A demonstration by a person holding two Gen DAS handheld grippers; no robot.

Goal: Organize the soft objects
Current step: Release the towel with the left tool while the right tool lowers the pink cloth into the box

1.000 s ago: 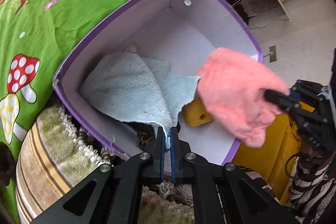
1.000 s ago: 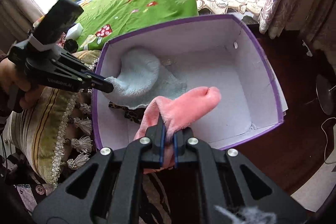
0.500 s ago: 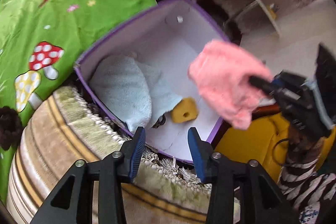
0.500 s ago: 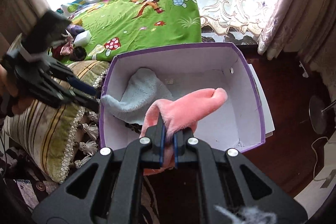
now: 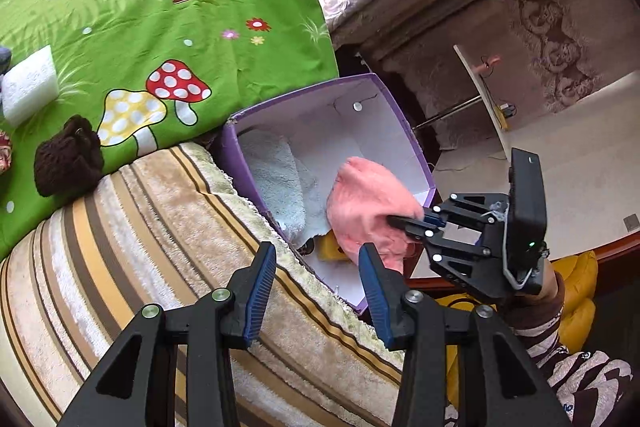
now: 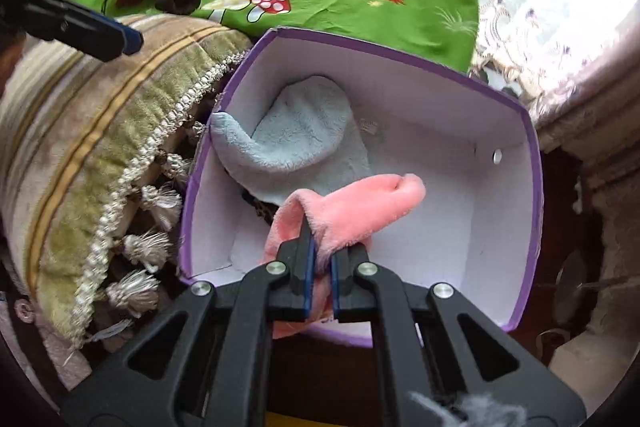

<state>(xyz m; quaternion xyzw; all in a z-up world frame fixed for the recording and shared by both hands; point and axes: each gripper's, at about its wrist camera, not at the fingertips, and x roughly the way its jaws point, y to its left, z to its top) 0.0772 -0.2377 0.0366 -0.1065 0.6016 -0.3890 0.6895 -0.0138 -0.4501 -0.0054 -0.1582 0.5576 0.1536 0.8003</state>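
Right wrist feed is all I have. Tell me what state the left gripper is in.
Observer: The left gripper has its jaws wide open with nothing between them. It is above the striped cushion, beside the box.
Operator: Now report anything in the box that the pink cloth hides from me.
Observer: A yellow block sits in the purple box at the near end. It is partly covered by the pink cloth, which the right gripper has its jaws shut on.
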